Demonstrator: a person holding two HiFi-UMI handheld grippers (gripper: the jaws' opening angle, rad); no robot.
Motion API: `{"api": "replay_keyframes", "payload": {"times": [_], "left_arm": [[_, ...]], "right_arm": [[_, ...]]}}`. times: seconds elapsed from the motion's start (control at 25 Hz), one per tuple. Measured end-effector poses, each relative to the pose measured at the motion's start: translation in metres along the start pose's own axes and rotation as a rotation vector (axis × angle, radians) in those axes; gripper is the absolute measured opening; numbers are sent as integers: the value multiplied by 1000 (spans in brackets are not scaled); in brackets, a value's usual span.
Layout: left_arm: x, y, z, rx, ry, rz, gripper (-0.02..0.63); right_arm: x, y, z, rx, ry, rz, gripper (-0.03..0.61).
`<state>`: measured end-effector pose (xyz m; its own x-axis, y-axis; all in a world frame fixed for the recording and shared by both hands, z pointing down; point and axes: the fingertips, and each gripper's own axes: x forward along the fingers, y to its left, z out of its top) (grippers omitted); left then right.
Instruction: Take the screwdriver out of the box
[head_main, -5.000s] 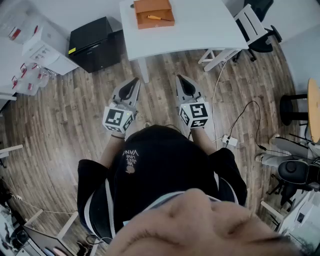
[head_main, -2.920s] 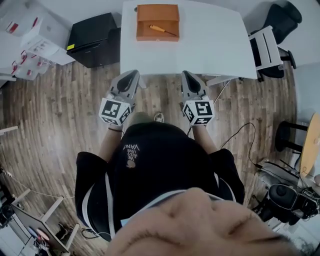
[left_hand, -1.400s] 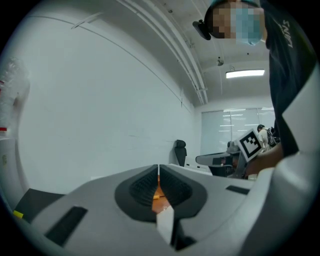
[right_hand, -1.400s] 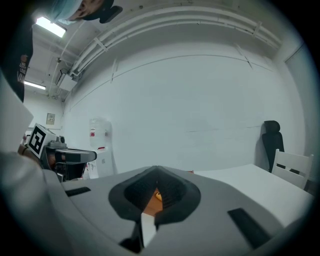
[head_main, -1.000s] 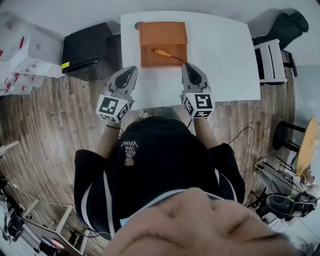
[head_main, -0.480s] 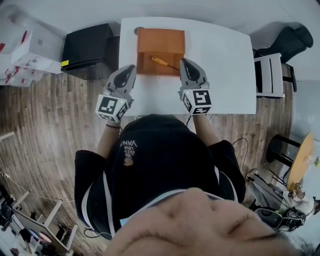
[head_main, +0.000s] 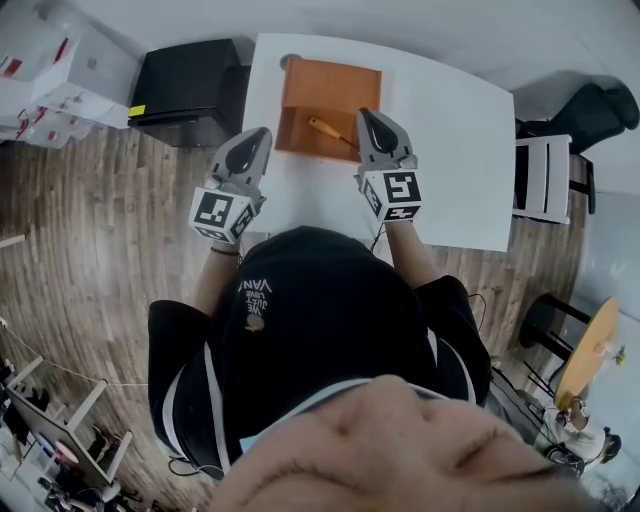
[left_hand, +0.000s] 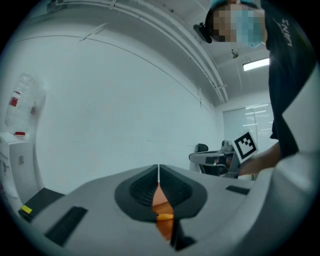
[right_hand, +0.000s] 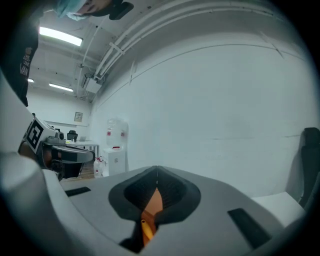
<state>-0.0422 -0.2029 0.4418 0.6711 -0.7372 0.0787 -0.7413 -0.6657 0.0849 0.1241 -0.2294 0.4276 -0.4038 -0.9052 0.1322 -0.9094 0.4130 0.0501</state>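
An open orange box lies on the white table, with an orange-handled screwdriver slanting across its floor. My right gripper is shut and empty, its tip over the box's near right corner by the screwdriver's shaft. My left gripper is also shut and empty, just left of the box's near left corner. In the left gripper view the left gripper shows orange through the gap under its joined tips. In the right gripper view the right gripper shows the screwdriver's handle low in that gap.
A black cabinet stands left of the table, with white boxes beyond it. A white chair and a black office chair stand to the right. A round wooden table is at the lower right. The floor is wood.
The person has walked up to the table. Both grippers have moved forward over its near edge, and the right one now reaches the box's near corner.
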Motion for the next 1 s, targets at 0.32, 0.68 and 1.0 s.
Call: {"api": "replay_keyframes", "payload": {"times": [0.32,0.68,1.0], "left_arm": [[-6,4,0,5,5,36,17],[-13,6,-1,-4,15,58,17],[-15,10,-5,-10,32,77,17]], "right_arm": [[22,8,-9,-50,27,72,12],[43,12,-31,-56,80,130,12],[57,15,-65,-32,176,169,12]]}}
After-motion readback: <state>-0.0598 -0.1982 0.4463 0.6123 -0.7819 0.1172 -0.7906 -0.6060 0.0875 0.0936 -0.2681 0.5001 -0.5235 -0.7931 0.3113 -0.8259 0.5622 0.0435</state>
